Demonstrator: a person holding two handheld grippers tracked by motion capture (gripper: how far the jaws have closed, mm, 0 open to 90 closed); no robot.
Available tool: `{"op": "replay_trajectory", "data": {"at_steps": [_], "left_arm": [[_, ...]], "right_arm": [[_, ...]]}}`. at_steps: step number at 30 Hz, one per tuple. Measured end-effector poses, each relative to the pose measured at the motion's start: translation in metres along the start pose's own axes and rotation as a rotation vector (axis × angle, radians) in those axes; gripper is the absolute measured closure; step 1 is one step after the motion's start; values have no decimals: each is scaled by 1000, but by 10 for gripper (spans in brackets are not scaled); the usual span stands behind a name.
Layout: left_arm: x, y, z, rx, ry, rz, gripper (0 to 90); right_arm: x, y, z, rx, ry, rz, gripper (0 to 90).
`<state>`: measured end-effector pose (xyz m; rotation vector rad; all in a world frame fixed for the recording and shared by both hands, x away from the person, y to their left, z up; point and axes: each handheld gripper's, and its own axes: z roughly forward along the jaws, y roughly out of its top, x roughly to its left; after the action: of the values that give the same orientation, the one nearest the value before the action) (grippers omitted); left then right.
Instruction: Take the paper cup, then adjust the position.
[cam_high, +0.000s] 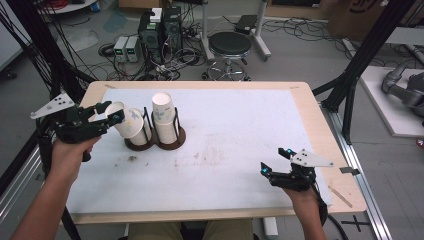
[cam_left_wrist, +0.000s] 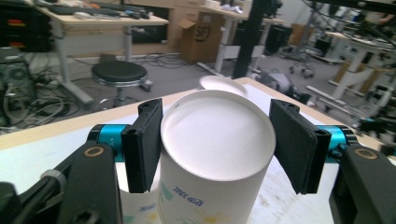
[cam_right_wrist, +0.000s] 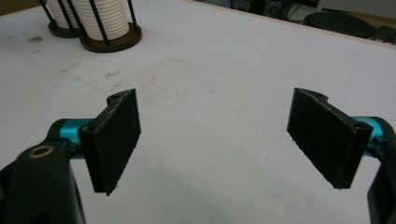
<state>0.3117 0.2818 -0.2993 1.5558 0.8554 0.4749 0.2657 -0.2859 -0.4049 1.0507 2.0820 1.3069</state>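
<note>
My left gripper is shut on a white paper cup with a small printed design. It holds the cup tilted over the left side of a dark two-ring cup holder at the table's back left. In the left gripper view the cup's flat bottom faces the camera between the two black pads. A stack of upturned cups stands in the holder's right ring. My right gripper is open near the front right of the table, with only the bare white mat between its jaws.
In the right gripper view the holder and its ribbed cup stacks stand far off at the upper left. Faint stains mark the mat's middle. Behind the table are a black stool, computer boxes and cables.
</note>
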Motion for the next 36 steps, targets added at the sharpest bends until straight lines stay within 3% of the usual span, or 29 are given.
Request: {"op": "replay_trajectory", "data": {"at_steps": [15, 24, 36], "left_arm": [[-26, -26, 5, 8, -162, 41, 373], [-48, -34, 20, 25, -214, 75, 372], [-68, -40, 46, 46, -288, 86, 372]], "right_arm": [[8, 7, 11, -1, 43, -31, 177], [16, 14, 17, -8, 102, -50, 177], [32, 25, 28, -7, 205, -87, 177]]}}
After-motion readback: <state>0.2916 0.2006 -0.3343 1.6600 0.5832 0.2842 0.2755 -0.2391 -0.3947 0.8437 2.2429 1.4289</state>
